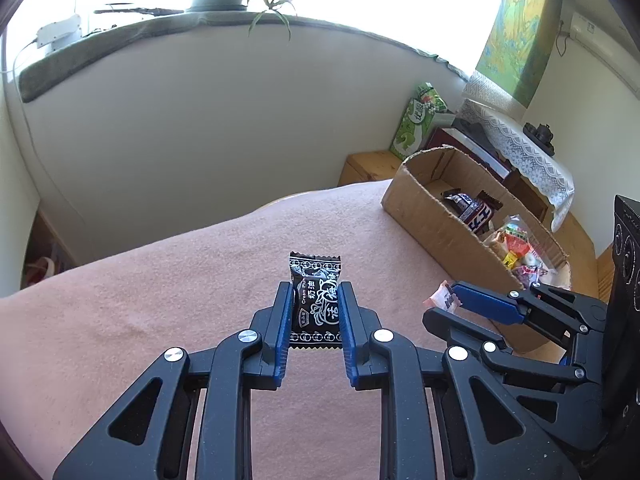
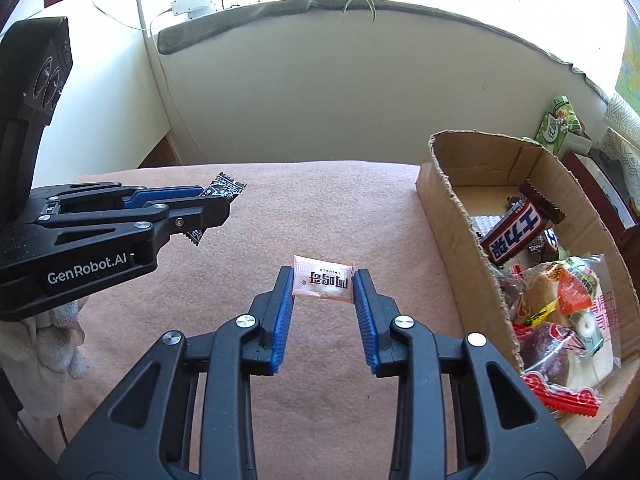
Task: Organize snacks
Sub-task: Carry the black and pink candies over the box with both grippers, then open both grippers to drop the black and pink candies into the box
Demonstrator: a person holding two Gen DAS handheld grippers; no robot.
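Two candies are held clear of the pink blanket, one per tool. The left gripper is clenched on a black Cream Plum candy, its pads gripping the lower half of the wrapper. The right gripper pinches a pale pink candy only at its fingertips, so a jolt could likely let the slick wrapper slide out. Ahead and to the right of both stands the cardboard box, already holding a chocolate bar and bagged snacks. Its raised, ragged near wall could catch a low-carried candy, and the tools, close together, might collide.

Black candy, pink candy, both gripped.
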